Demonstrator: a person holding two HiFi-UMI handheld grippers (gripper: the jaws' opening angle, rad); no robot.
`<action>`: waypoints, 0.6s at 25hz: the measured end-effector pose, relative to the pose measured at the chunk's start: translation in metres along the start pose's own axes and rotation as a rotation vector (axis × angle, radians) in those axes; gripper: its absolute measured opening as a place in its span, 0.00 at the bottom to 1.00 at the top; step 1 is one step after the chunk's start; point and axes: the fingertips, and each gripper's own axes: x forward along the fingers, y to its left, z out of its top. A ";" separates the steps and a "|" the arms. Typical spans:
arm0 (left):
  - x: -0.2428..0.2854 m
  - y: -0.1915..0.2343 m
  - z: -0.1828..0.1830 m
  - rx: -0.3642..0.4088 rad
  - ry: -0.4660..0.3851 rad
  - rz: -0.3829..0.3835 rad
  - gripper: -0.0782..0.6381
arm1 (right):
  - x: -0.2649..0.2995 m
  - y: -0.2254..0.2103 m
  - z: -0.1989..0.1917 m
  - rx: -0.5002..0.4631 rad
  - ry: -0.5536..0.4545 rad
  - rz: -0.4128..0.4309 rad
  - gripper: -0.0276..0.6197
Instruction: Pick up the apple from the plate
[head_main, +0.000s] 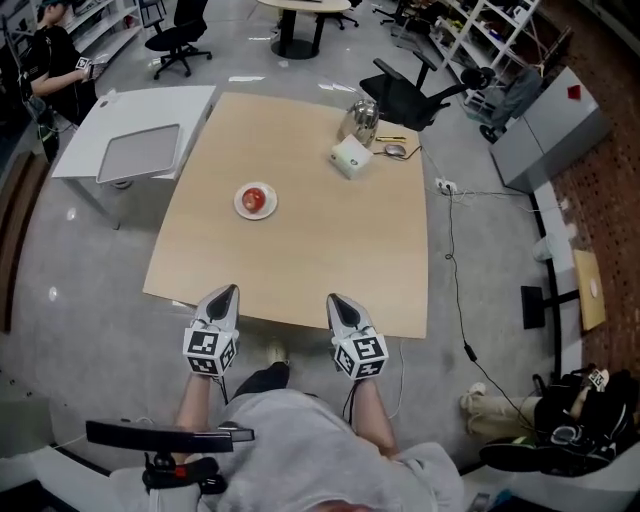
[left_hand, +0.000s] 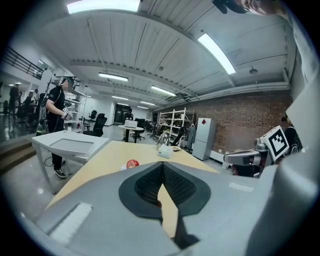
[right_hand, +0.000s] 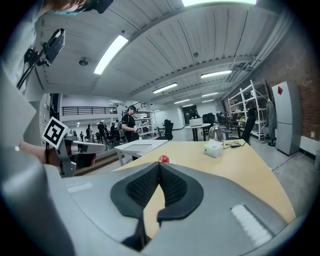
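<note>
Nothing has been picked up yet. The apple (head_main: 255, 198) is seen lying on its small white plate (head_main: 240, 208). The plate sits on the left half of the tabletop (head_main: 300, 260), about midway between the near edge and the far edge.

The left gripper (head_main: 229, 291) and the right gripper (head_main: 334, 299) are held side by side over the near edge, well apart from the plate. The jaws of both are pressed together, and nothing is pinched in either (only bare tabletop is seen past them).

So the whole job is judged to be left. The jaws must be brought to the plate, spread and closed on the apple, and then the apple must be lifted off.

These things are counted:
- One apple.
- One plate.
- Two grippers.
- One shiny kettle (head_main: 361, 117), near the far right corner.
- One white box (head_main: 351, 156), just beside the kettle.

Only one apple is there, so no mix-up is expected.
</note>
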 end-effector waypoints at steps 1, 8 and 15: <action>0.007 0.007 0.000 -0.002 0.004 0.003 0.14 | 0.011 -0.003 0.002 -0.001 0.004 0.002 0.05; 0.034 0.067 -0.007 -0.014 0.033 0.054 0.14 | 0.082 -0.004 0.015 -0.029 0.049 0.033 0.05; 0.028 0.072 -0.006 0.010 0.020 0.118 0.14 | 0.093 -0.004 0.029 -0.086 0.082 0.097 0.05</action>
